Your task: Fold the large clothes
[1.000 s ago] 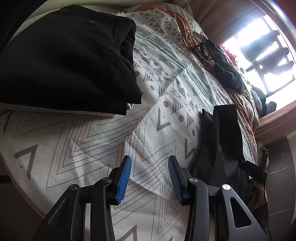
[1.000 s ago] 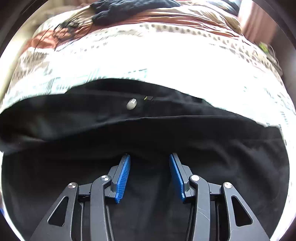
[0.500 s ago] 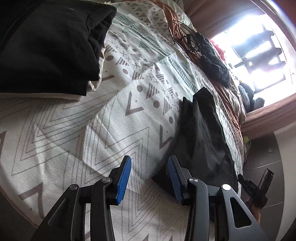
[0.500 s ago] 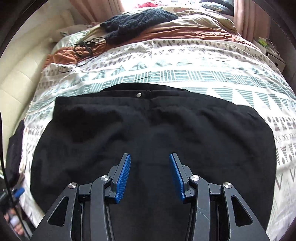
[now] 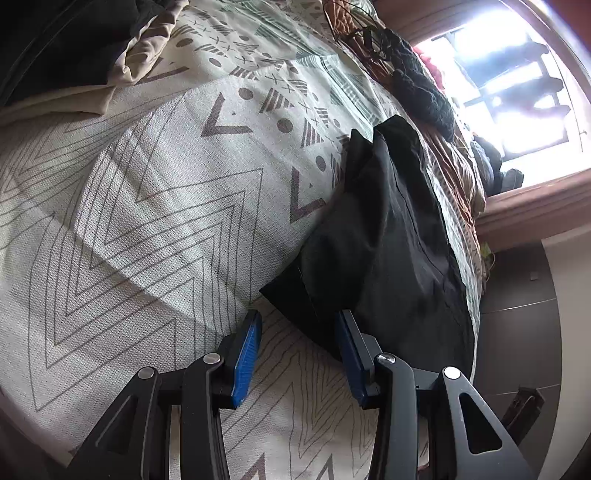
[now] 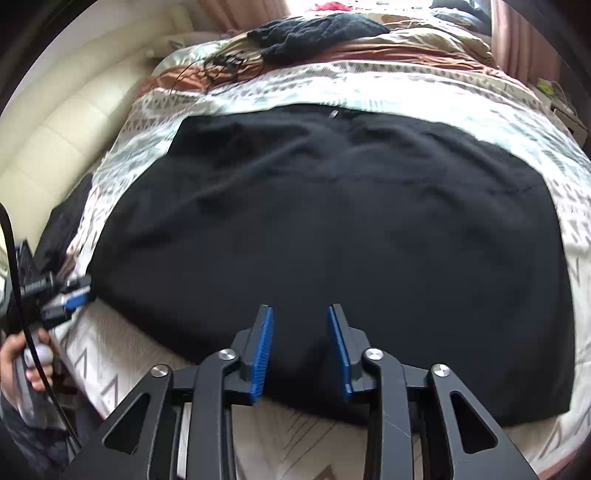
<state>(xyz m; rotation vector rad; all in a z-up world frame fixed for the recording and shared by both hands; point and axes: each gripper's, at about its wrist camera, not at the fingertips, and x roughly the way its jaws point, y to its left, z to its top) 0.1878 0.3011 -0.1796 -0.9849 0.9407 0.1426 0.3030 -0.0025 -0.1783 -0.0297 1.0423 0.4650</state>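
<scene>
A large black garment (image 6: pixel 332 229) with a small metal button (image 6: pixel 333 113) at its far edge lies spread flat on the patterned bedspread (image 6: pixel 369 81). My right gripper (image 6: pixel 300 314) is open and empty, just above the garment's near edge. In the left wrist view the same garment (image 5: pixel 388 240) lies at the right, with its near corner between my fingers. My left gripper (image 5: pixel 297 321) is open around that corner and not closed on it. The left gripper also shows at the far left of the right wrist view (image 6: pixel 66 299), held by a hand.
A folded black garment on a beige one (image 5: pixel 74 48) lies at the far left of the bed. A dark knitted item (image 6: pixel 314 33) and tangled cables (image 6: pixel 221 66) lie at the far end by the window. A cream padded headboard (image 6: pixel 55 129) runs along the left.
My left gripper has swung right and closer, so the garment's corner now sits between its fingers. My right gripper has pulled back, and more of the spread garment shows.
</scene>
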